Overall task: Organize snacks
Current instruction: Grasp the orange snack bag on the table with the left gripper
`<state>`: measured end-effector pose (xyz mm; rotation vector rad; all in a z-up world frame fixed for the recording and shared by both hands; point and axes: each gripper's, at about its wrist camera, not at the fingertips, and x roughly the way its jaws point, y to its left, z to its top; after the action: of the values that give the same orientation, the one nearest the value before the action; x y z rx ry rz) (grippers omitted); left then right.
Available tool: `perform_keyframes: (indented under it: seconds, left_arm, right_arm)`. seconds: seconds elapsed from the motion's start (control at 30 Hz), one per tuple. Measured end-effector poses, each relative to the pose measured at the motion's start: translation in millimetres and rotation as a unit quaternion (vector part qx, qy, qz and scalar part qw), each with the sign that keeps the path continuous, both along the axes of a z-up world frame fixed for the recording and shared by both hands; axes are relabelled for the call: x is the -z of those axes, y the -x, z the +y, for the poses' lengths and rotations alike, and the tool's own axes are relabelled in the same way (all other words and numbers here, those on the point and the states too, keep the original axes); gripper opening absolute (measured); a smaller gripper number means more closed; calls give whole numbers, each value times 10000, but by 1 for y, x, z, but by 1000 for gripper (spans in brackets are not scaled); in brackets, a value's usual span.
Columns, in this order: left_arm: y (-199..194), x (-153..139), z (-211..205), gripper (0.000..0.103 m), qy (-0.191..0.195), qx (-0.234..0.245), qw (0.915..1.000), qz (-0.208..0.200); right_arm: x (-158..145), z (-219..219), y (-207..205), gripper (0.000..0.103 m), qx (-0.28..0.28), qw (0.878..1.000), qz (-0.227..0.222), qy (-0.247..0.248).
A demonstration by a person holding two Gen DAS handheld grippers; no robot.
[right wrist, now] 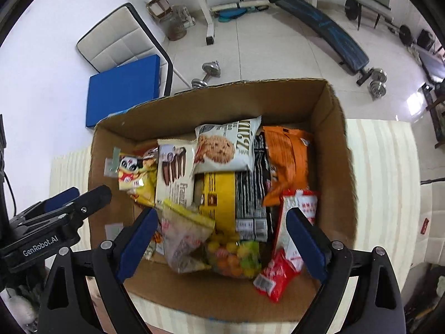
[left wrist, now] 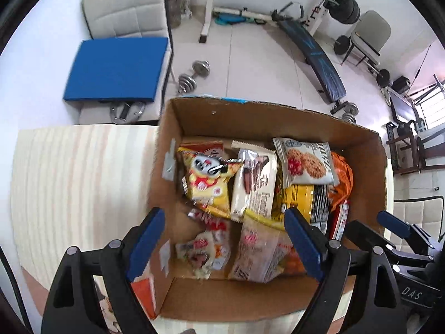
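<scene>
While both of my grippers hang over the open cardboard box (right wrist: 342, 150) on the pale striped table (left wrist: 78, 172), the snacks lie packed inside it. My left gripper (left wrist: 225, 239) has its blue pads spread wide with nothing between them, and my right gripper (right wrist: 222, 242) stands equally apart and empty above the near end of the box. Readable writing is scarce: "GenRobot.AI" runs along the left gripper's body as seen from the right wrist, and "DAS" marks the right gripper's body in the left wrist view. The cookie packet (right wrist: 228, 144) carries large lettering I cannot make out; the white chocolate-stick packet (right wrist: 173, 169) likewise. I count one yellow cartoon-face bag (left wrist: 207, 178), one orange bag (right wrist: 289, 161), one yellow-and-black striped pack (right wrist: 236, 194), one bag of coloured sweets (right wrist: 236, 258), one clear pouch with a yellow top (right wrist: 185, 233), and two red-and-white packets (right wrist: 278, 272) at the right. Beyond the table, two dumbbells (left wrist: 194, 76) rest on the tiled floor.
</scene>
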<state>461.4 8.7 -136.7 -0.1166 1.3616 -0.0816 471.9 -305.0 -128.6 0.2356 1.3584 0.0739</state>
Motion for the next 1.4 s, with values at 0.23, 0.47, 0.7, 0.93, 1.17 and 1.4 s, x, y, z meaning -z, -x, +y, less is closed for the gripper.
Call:
perform_keyframes:
  seconds: [0.23, 0.47, 0.7, 0.93, 1.17, 1.4]
  left_arm:
    - [63, -25, 24, 88, -227, -40, 9986, -485]
    - [119, 22, 71, 88, 55, -468, 9987, 191]
    - [138, 95, 80, 88, -212, 10, 9960, 870]
    - [117, 146, 51, 88, -946, 1123, 9825, 1144]
    - [108, 176, 24, 71, -1025, 1908, 9679, 1274]
    - [132, 169, 31, 58, -630, 1283, 9820, 1238]
  right_arm:
    - [-20, 9, 54, 96, 53, 9996, -244, -118]
    - [-1, 24, 99, 96, 257, 9977, 0, -633]
    - [27, 48, 107, 96, 40, 9976, 295, -627]
    - [29, 60, 93, 96, -127, 9978, 350, -557]
    - [33, 66, 84, 96, -199, 9972, 486, -534]
    - [31, 59, 86, 96, -132, 9971, 468, -583]
